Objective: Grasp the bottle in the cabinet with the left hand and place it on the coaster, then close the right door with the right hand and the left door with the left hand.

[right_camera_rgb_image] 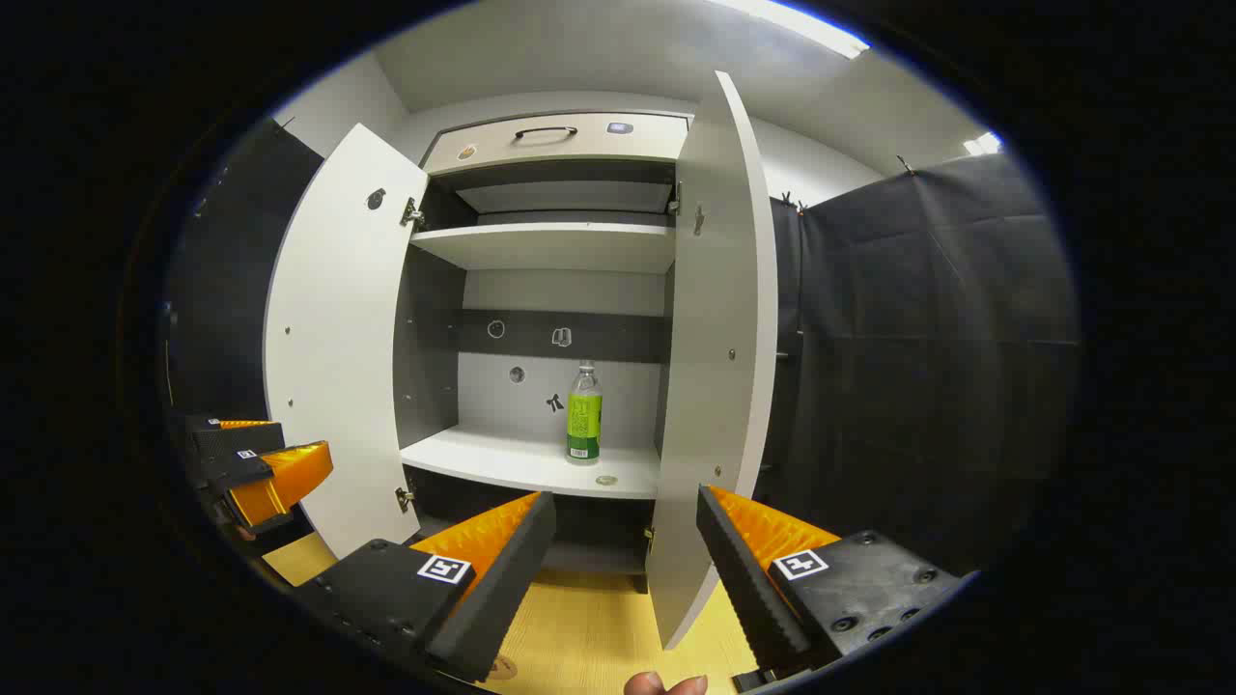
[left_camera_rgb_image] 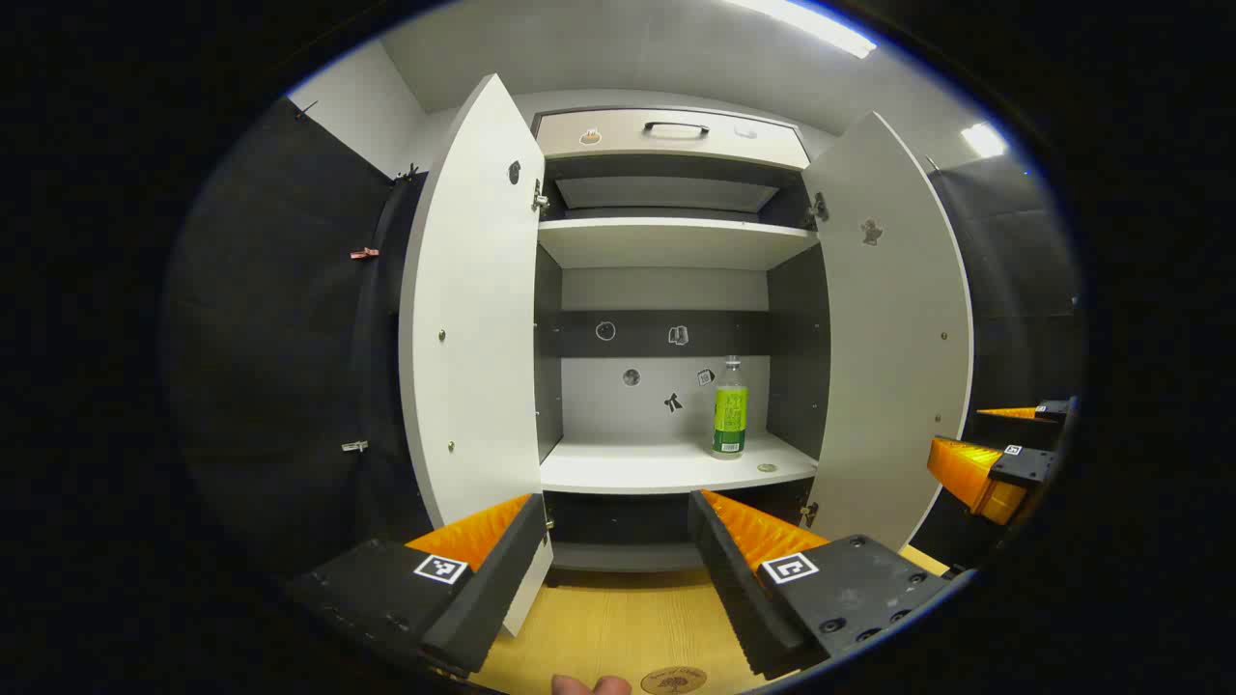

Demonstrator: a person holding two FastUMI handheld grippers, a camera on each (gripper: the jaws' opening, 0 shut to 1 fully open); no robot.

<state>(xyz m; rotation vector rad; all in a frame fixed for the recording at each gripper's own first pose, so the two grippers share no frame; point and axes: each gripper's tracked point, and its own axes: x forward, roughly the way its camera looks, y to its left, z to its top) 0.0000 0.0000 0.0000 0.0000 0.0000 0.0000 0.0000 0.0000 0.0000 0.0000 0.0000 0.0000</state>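
A green-labelled bottle [left_camera_rgb_image: 730, 410] [right_camera_rgb_image: 583, 415] stands upright on the lower shelf [left_camera_rgb_image: 666, 468] [right_camera_rgb_image: 521, 463] of a white cabinet, towards its right side. Both doors hang open: the left door [left_camera_rgb_image: 473, 319] [right_camera_rgb_image: 333, 328] and the right door [left_camera_rgb_image: 893, 319] [right_camera_rgb_image: 719, 338]. My left gripper [left_camera_rgb_image: 616, 526] is open in front of the cabinet, well short of the bottle. In the right gripper view my right gripper [right_camera_rgb_image: 626, 526] is open too, near the right door's edge. A round wooden coaster [left_camera_rgb_image: 673, 681] lies on the table just below the left gripper. The right gripper [left_camera_rgb_image: 999, 454] appears at the right edge of the left gripper view.
The cabinet stands on a light wooden tabletop [left_camera_rgb_image: 618, 627] [right_camera_rgb_image: 589, 627]. An upper shelf [left_camera_rgb_image: 666, 241] and a drawer with a dark handle [left_camera_rgb_image: 676, 130] sit above. A small round disc [left_camera_rgb_image: 767, 468] lies on the shelf beside the bottle. Black cloth walls flank both sides.
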